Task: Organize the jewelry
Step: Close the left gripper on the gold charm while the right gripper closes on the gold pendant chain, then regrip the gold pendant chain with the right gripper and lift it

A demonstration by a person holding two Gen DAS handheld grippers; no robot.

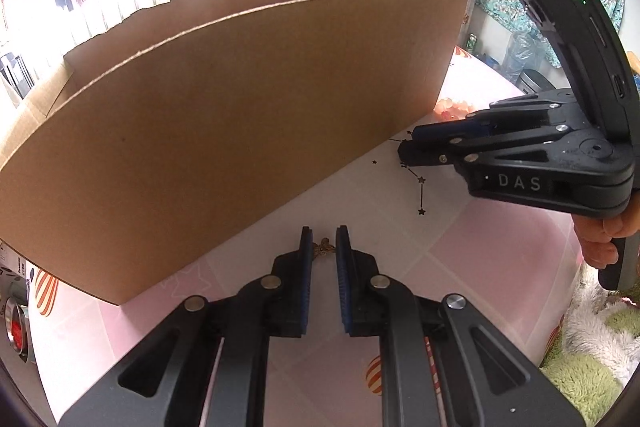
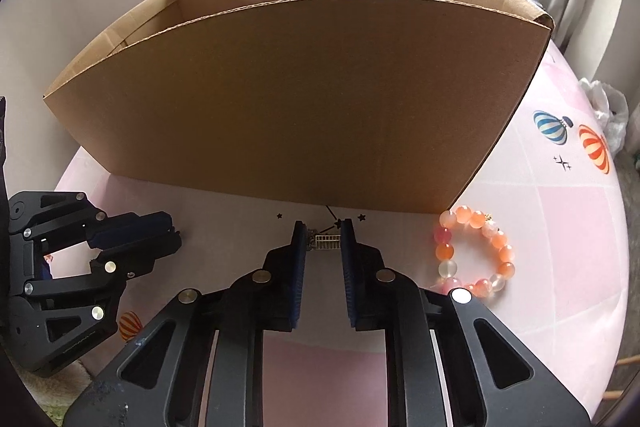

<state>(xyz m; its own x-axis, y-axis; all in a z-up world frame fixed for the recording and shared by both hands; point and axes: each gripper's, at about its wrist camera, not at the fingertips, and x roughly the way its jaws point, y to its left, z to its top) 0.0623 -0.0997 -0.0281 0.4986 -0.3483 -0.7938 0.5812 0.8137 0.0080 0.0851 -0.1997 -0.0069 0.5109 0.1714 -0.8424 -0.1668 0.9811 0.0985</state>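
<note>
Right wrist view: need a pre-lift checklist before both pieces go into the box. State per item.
1. Right gripper closed on the gold pendant: ok, the pads meet both its ends.
2. Left gripper closed on the small bronze charm: ok.
3. Either piece lifted off the table: cannot tell.
4. Cardboard box open on top: ok, but its near wall stands tall in front of both grippers.
5. Bead bracelet clear of the right pads: ok, it lies to their right, by the box corner.
6. Free space inside the box: cannot tell, the inside is hidden.
</note>
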